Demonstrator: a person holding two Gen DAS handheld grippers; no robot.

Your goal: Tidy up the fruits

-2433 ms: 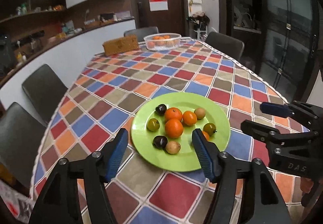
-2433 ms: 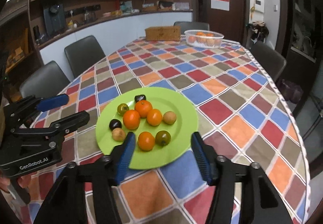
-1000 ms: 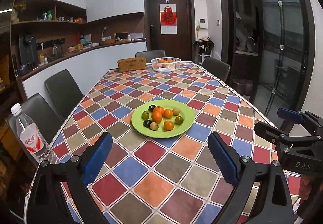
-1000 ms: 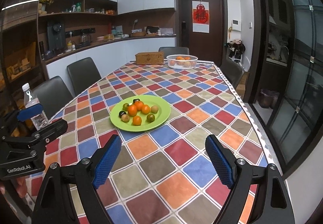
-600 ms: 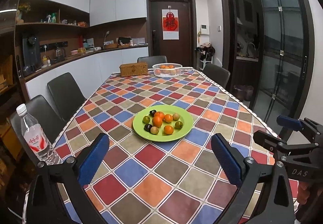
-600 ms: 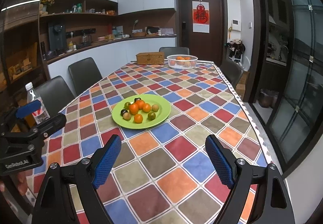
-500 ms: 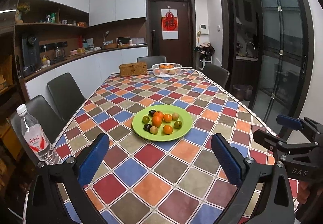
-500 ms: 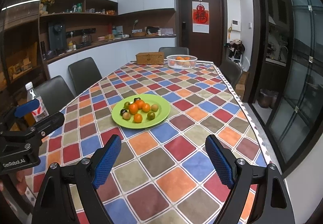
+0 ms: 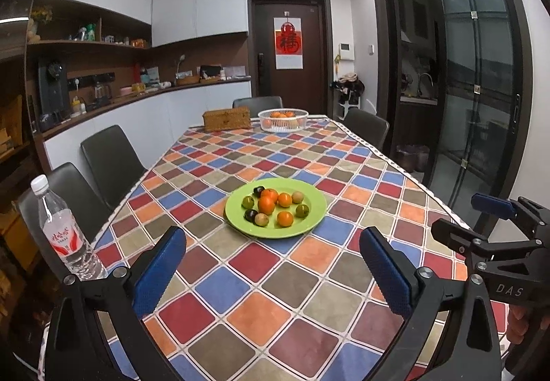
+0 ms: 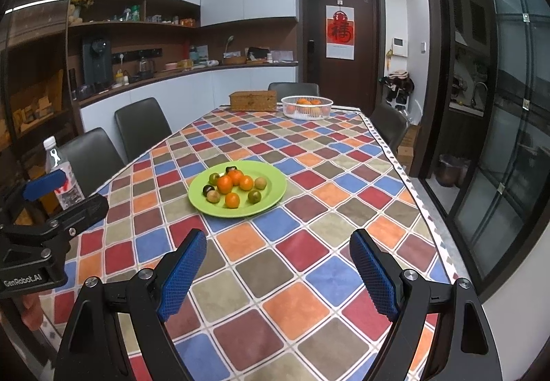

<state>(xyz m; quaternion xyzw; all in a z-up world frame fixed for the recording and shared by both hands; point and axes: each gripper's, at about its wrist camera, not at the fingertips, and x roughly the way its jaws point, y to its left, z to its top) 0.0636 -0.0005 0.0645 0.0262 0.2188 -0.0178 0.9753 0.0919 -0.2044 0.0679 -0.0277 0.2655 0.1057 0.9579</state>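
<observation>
Glossy green plate (image 9: pixel 314 214), woven wicker box (image 9: pixel 226 118), clear plastic bottle (image 9: pixel 60 230).

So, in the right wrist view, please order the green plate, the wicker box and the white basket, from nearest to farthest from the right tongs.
1. Green plate, mid-table, ahead of the right tongs.
2 and 3. Wicker box, far end, left, and white basket, far end, right: too close to call.

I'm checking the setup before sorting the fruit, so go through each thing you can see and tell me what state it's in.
left gripper: open, empty, above the table.
right gripper: open, empty, above the table.
green plate: flat on the tablecloth, holding nine small fruits.
white basket: upright at the far end, oranges inside.
water bottle: upright, capped.
woven box: lid shut.
door: shut.
</observation>
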